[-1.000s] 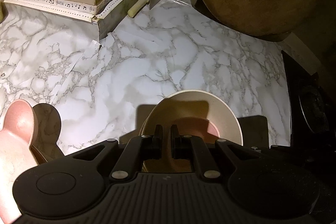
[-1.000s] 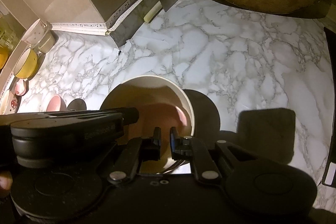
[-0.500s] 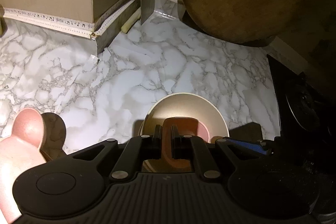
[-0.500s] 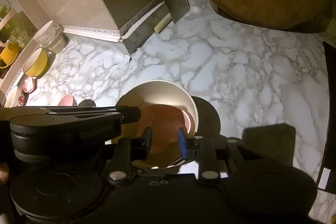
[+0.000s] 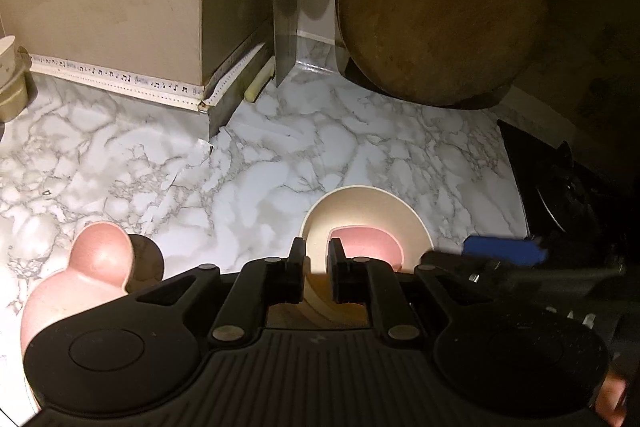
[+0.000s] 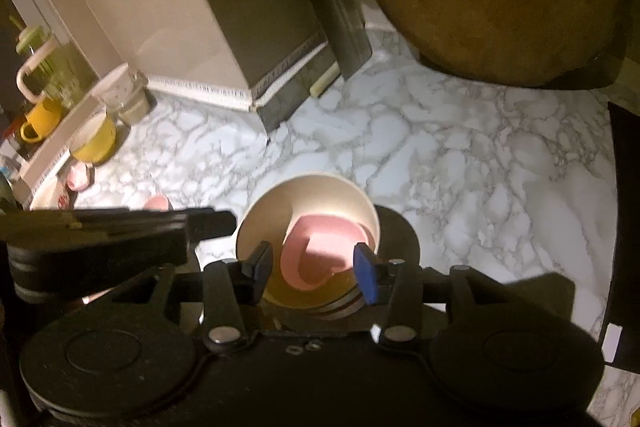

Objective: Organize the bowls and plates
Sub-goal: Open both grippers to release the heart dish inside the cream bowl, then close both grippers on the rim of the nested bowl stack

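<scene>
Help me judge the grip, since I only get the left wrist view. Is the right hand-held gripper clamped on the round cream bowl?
Observer: No. The right hand-held gripper has its jaws opening above the round cream bowl, and the pads press on nothing.
Operator: What shape is the pink dish inside it?
Observer: The pink dish is heart-shaped and lies in the bowl's bottom.
Operator: Is anything under the bowl?
Observer: Striped rims of other dishes show beneath its near edge.
</scene>
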